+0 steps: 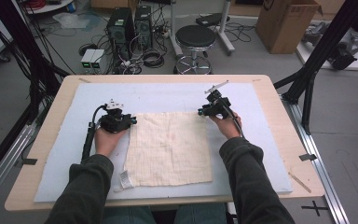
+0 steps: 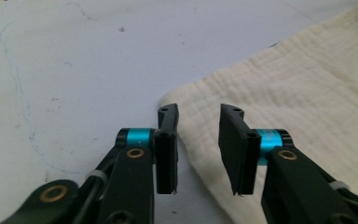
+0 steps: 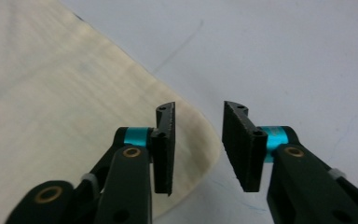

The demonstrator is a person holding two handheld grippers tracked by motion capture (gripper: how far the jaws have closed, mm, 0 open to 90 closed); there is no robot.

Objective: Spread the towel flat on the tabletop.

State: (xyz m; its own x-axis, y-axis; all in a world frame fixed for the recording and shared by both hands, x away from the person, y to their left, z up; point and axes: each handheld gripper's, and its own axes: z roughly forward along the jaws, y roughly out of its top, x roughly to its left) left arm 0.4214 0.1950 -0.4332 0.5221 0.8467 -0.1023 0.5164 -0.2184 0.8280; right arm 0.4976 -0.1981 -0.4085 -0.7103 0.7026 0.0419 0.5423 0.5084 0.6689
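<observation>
High view shows a cream cloth lying flat on the desk, spread over its pale blue mat at the centre. At the cloth's 11 o'clock corner sits the left hand-held gripper, jaws partly apart over the cloth edge, pressing nothing. At the 1 o'clock corner the right hand-held gripper is likewise partly open and empty, the cloth corner below it.

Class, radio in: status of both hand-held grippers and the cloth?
Left hand-held gripper open at cloth corner. Right hand-held gripper open at other far corner. Cloth flat, nothing in the way.
</observation>
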